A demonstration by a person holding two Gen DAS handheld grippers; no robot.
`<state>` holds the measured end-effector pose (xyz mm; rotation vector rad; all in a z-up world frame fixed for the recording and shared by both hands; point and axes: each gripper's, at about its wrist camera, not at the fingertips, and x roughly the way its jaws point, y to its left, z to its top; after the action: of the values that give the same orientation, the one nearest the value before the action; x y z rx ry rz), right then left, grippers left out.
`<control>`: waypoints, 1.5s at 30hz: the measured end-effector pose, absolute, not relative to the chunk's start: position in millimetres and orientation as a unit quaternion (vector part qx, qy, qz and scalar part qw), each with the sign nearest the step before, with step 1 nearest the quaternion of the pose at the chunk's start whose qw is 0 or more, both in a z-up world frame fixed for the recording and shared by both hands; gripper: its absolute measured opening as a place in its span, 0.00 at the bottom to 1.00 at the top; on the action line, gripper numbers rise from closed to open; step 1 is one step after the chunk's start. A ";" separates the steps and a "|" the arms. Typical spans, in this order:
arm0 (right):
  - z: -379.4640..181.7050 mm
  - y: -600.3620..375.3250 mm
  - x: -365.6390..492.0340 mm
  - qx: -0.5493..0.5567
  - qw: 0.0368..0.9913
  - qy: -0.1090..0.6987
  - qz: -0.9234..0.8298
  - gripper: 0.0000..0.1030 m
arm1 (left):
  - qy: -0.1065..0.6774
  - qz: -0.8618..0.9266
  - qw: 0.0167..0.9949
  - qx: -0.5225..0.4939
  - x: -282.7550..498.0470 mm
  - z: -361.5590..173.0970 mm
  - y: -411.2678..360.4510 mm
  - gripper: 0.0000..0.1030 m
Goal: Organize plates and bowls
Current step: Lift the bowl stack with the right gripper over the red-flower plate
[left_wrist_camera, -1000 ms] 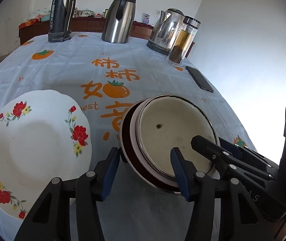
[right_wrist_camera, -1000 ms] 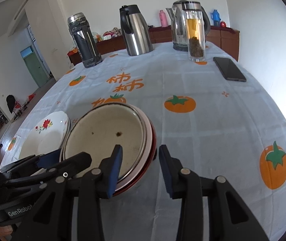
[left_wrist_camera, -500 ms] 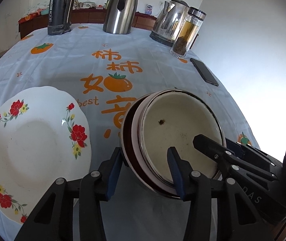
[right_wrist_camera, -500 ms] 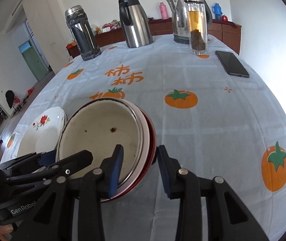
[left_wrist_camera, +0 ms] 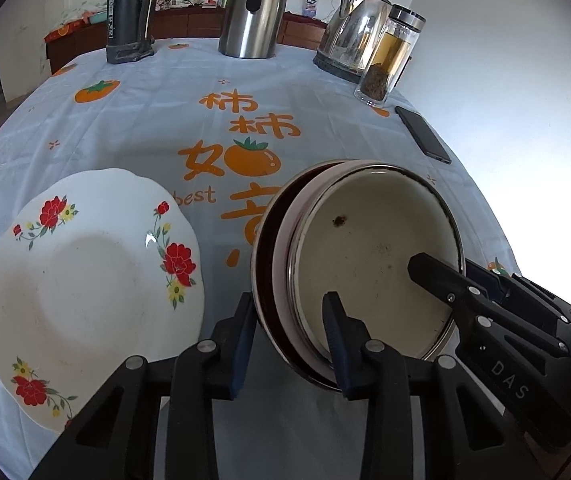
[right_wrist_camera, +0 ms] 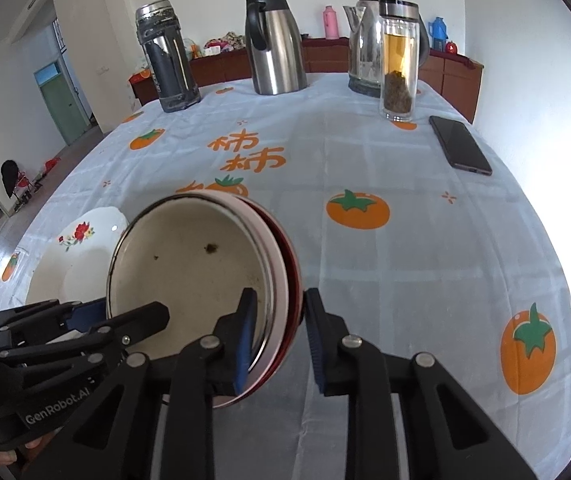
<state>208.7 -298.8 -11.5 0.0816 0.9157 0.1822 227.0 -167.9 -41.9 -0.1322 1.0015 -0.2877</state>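
A stack of nested bowls [left_wrist_camera: 373, 256], cream inside with pink and dark red outer rims, is held tilted above the tablecloth between both grippers. My left gripper [left_wrist_camera: 289, 340] is shut on the stack's near-left rim. My right gripper [right_wrist_camera: 281, 336] is shut on its near-right rim; the stack also shows in the right wrist view [right_wrist_camera: 193, 264]. A white plate with red flowers [left_wrist_camera: 85, 284] lies on the table left of the stack, and shows in the right wrist view [right_wrist_camera: 73, 256].
At the far end stand a dark thermos [left_wrist_camera: 129, 12], a steel jug [left_wrist_camera: 251, 8], an electric kettle [left_wrist_camera: 353, 32] and a glass tea bottle [left_wrist_camera: 389, 60]. A black phone [left_wrist_camera: 421, 134] lies at the right edge. A doorway [right_wrist_camera: 61, 100] is at left.
Both grippers have closed further on the bowl stack and lifted it, tilting it more toward the cameras. The flowered plate has not moved.
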 end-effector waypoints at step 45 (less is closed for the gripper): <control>35.7 -203.8 200.4 -0.005 0.900 0.403 0.169 0.23 | 0.416 -0.080 0.898 -0.115 185.6 3.5 -71.3 0.35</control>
<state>200.4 -203.8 35.7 -0.0096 0.8336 0.3490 185.6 -71.3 3.5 -0.2391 0.8613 -0.1664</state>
